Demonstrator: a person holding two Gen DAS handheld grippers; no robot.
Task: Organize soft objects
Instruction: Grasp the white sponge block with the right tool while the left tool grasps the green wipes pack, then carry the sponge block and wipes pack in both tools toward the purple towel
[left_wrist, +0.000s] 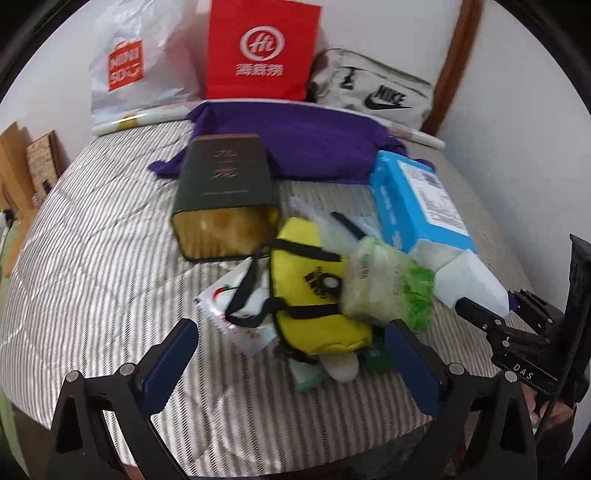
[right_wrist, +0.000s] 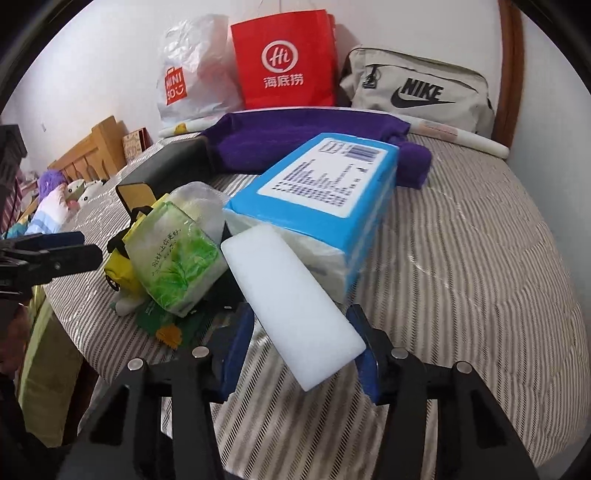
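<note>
Now, starting at the left: the left gripper hangs wide open, its blue pads on either side of the yellow pouch, touching nothing. Just right of it sits the green tissue pack. Further right, the right gripper has the white foam block between its pads, apparently pressed; the blue tissue box lies ahead of it. My advice: squeeze lightly, since foam likely dents, and lift it straight clear.
</note>
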